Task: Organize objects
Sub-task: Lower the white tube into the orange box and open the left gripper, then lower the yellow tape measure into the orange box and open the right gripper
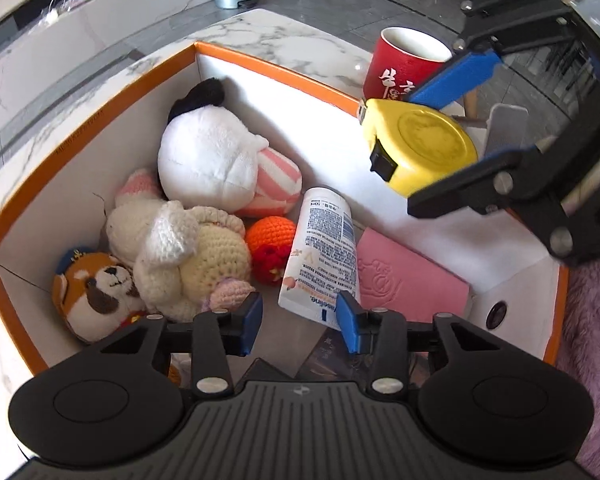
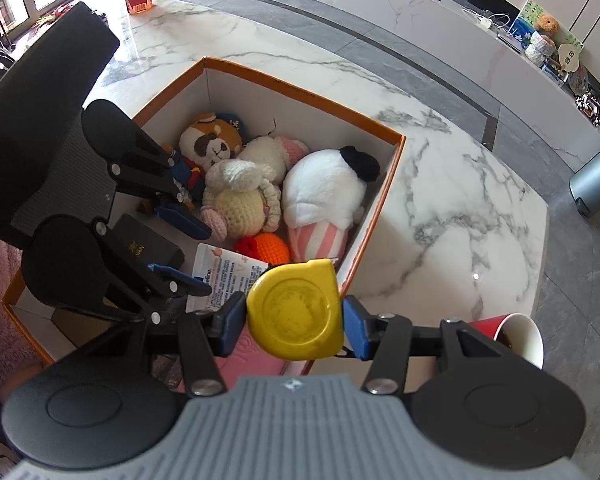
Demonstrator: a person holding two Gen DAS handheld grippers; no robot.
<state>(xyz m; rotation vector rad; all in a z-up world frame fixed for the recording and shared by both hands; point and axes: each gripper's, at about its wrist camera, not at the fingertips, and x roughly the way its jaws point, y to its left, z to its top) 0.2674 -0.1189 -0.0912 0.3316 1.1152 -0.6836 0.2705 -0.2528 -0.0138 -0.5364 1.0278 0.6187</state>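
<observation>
An orange-rimmed box (image 1: 260, 60) with white walls holds several plush toys, among them a white and pink one (image 1: 208, 156), a crocheted bunny (image 1: 180, 248) and a brown and white animal (image 1: 96, 292). Beside these lie an orange crochet ball (image 1: 270, 232), a white lotion tube (image 1: 324, 252) and a pink card (image 1: 412, 276). My left gripper (image 1: 300, 326) hangs open inside the box, the tube's end just past its right pad. My right gripper (image 2: 294, 320) is shut on a yellow tape measure (image 2: 296, 312) above the box's corner (image 2: 340, 276).
A red paper cup (image 2: 516, 336) stands on the marble table (image 2: 460, 200) just outside the box. A black case (image 2: 148, 244) lies in the box under my left gripper. A pink fluffy fabric (image 1: 592, 320) borders the box, and a grey bin (image 2: 596, 184) stands on the floor.
</observation>
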